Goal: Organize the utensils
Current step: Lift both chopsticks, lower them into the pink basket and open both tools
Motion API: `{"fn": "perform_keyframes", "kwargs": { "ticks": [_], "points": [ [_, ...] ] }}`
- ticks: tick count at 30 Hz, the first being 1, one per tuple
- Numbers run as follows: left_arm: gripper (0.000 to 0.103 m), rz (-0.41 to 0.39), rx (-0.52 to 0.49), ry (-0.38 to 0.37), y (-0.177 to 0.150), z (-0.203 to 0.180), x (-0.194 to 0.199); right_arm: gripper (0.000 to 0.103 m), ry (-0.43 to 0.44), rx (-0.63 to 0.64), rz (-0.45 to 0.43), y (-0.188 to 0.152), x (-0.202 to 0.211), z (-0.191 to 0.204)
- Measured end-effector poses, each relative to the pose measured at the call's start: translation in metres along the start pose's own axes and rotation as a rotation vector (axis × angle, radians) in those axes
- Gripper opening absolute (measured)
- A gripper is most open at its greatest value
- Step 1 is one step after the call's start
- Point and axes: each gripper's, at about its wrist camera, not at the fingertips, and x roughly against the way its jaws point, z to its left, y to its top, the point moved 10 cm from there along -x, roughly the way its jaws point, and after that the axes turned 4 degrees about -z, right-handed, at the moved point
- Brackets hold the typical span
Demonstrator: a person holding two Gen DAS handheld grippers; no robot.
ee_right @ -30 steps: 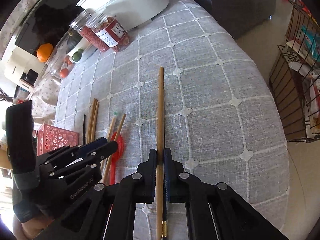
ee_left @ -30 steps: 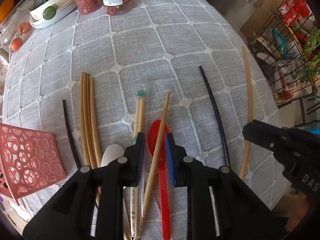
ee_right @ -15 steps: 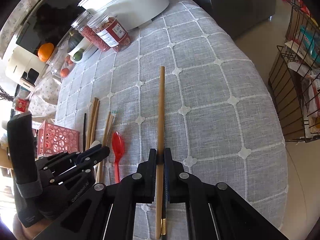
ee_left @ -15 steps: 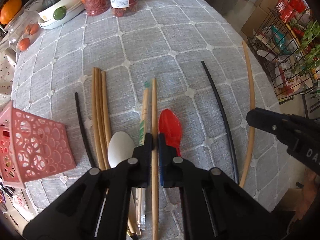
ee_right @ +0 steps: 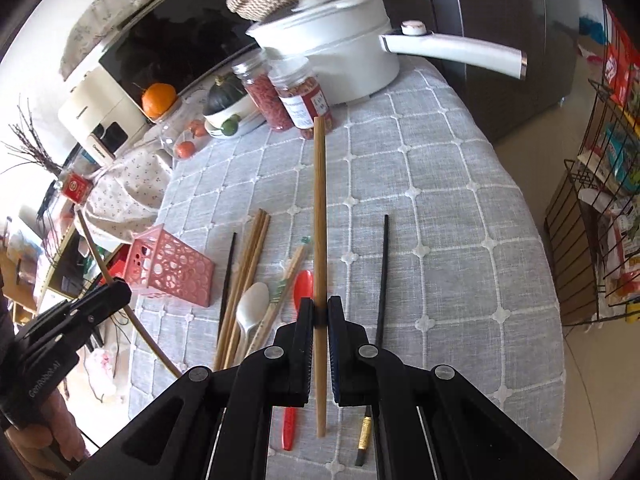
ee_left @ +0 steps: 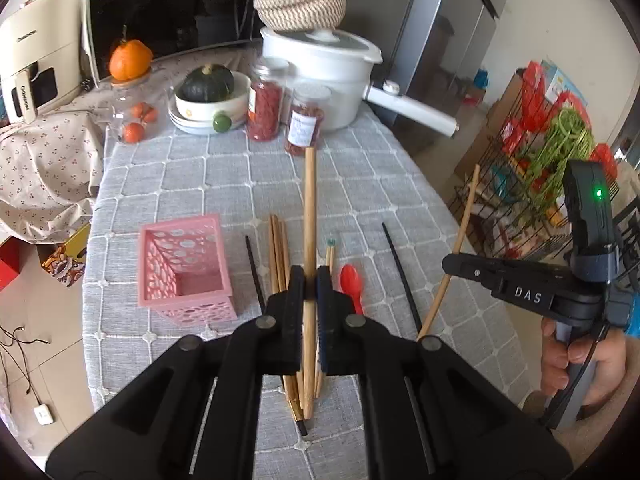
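Note:
My left gripper (ee_left: 309,280) is shut on a wooden chopstick (ee_left: 309,216) and holds it lifted above the table. My right gripper (ee_right: 320,314) is shut on another wooden chopstick (ee_right: 319,208), also lifted. A pink perforated basket (ee_left: 182,264) stands on the grey cloth at the left; it also shows in the right wrist view (ee_right: 170,266). On the cloth lie a bundle of wooden chopsticks (ee_right: 244,272), two black chopsticks (ee_right: 383,276), a wrapped pair (ee_right: 286,284), a white spoon (ee_right: 250,310) and a red spoon (ee_right: 302,286).
At the back of the table stand two jars (ee_left: 264,108), a white pot (ee_left: 320,60) with a long handle, and a bowl with a squash (ee_left: 208,92). A wire rack (ee_left: 552,152) stands right of the table. The table edge drops off at the right.
Both grippers have risen from the cloth, each lifting its chopstick. The views now tilt up toward the back of the table, and the basket is seen upright.

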Motion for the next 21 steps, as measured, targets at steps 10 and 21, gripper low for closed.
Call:
{"fn": "perform_keyframes", "kwargs": {
  "ticks": [10,21],
  "points": [
    [0.007,-0.393,0.092,0.043,0.064,0.030,0.078,0.007,0.050,0.048,-0.197,0.031,0.042,0.054],
    [0.007,-0.542,0.245,0.162,0.068,0.100,0.062,0.007,0.103,0.046,-0.284,0.046,0.042,0.090]
  ]
}}
